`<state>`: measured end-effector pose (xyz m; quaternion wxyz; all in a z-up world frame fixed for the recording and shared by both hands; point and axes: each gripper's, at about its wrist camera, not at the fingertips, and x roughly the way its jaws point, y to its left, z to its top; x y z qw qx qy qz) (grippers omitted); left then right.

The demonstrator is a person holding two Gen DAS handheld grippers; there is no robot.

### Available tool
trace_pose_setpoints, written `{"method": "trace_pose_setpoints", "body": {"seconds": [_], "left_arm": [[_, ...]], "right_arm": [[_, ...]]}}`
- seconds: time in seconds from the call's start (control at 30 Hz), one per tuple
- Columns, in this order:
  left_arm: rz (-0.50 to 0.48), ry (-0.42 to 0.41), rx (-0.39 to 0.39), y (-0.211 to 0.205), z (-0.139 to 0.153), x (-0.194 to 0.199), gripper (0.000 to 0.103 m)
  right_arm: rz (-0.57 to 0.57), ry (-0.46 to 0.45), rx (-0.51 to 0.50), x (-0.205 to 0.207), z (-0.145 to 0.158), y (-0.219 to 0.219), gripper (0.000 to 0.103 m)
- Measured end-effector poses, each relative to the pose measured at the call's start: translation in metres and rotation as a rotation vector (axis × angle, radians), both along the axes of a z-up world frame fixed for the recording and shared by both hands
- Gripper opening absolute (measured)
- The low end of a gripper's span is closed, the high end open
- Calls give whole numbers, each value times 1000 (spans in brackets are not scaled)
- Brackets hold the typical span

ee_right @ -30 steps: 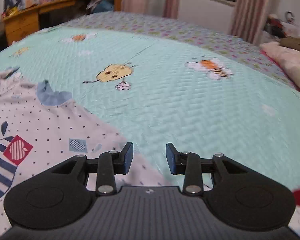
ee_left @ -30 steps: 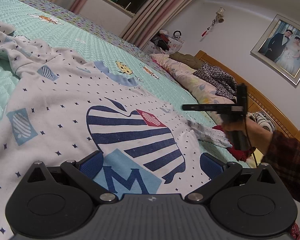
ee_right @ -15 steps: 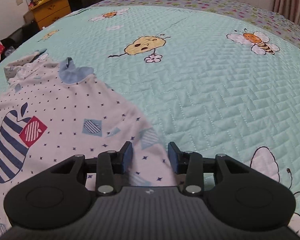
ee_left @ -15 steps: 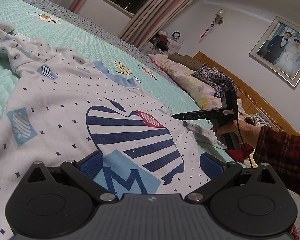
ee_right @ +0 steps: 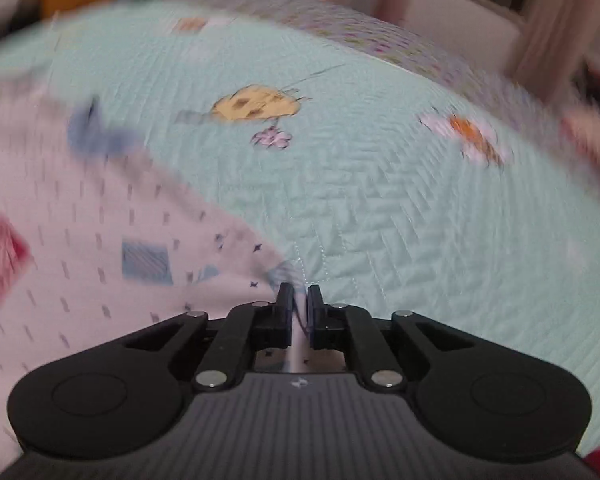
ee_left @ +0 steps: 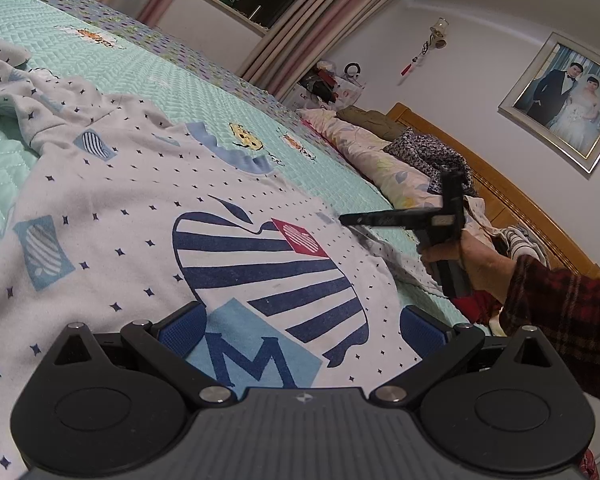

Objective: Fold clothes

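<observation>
Shirt (ee_left: 148, 216) edge pinched thinly by right gripper (ee_right: 299, 305); left gripper (ee_left: 300, 320) spread wide over print. Risk: slip-out mid-fold, bunching.

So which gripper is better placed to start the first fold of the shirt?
Right. The right gripper is shut on the shirt edge, ready to lift. The left gripper is open above the print, holding nothing.

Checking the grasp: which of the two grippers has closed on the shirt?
The right gripper: it pinches the white shirt's edge, while the left gripper hovers wide open over the striped apple print.
</observation>
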<state>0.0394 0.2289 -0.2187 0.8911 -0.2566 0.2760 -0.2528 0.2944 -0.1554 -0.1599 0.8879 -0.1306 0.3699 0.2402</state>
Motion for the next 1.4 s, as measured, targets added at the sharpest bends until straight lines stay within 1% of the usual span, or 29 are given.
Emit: {"method": "trace_pose_setpoints", "body": {"seconds": [0.03, 0.1, 0.17, 0.2, 0.23, 0.27, 0.3, 0.37, 0.43, 0.47, 0.57, 0.67, 0.77, 0.8, 0.87, 1.0, 1.1, 1.17, 1.2, 1.23, 1.3, 1.4], "left_arm": [[0, 0, 0, 0, 0, 0, 102], [0, 0, -2, 1, 0, 0, 102], [0, 0, -3, 1, 0, 0, 102], [0, 0, -1, 0, 0, 0, 102], [0, 0, -1, 0, 0, 0, 102], [0, 0, -1, 0, 0, 0, 102], [0, -1, 0, 0, 0, 0, 102], [0, -1, 1, 0, 0, 0, 102], [1, -1, 3, -1, 0, 0, 102], [1, -2, 5, -1, 0, 0, 102], [2, -2, 8, -1, 0, 0, 102], [3, -2, 9, -1, 0, 0, 102], [3, -2, 10, -1, 0, -1, 102], [3, -2, 11, -1, 1, -1, 102], [3, -2, 11, -1, 1, -1, 102], [2, -2, 10, -1, 1, -1, 102], [2, -2, 9, -1, 1, -2, 102], [2, -2, 9, -1, 1, -2, 102], [2, -2, 8, -1, 1, -2, 102], [2, -2, 9, -1, 1, -2, 102], [2, -2, 9, -1, 1, -2, 102], [2, -2, 8, -1, 1, -2, 102]], "right_arm": [[-52, -9, 88, -3, 7, -15, 33], [-195, -85, 249, -20, 26, -53, 35], [-386, -140, 404, -48, 43, -100, 40], [-476, -164, 491, -67, 49, -126, 47], [-557, -196, 557, -88, 53, -149, 54], [-643, -230, 596, -110, 56, -169, 56], [-719, -245, 613, -129, 57, -186, 60], [-844, -215, 634, -160, 51, -215, 61], [-945, -138, 684, -181, 36, -236, 61], [-973, -104, 722, -188, 26, -242, 61], [-1026, -59, 804, -193, 1, -251, 61], [-1044, -21, 880, -178, -21, -251, 61], [-1108, 8, 885, -161, -34, -247, 61], [-1131, 7, 885, -157, -36, -245, 61], [-1163, -23, 907, -153, -38, -244, 62], [-1196, -77, 941, -137, -48, -244, 62], [-1189, -93, 918, -130, -49, -243, 61], [-1164, -82, 869, -124, -46, -241, 47], [-1150, -67, 861, -124, -45, -241, 25], [-1137, -55, 854, -126, -44, -241, 12], [-1104, -45, 842, -137, -38, -239, 12], [-1025, -77, 744, -134, -19, -224, 12]]}}
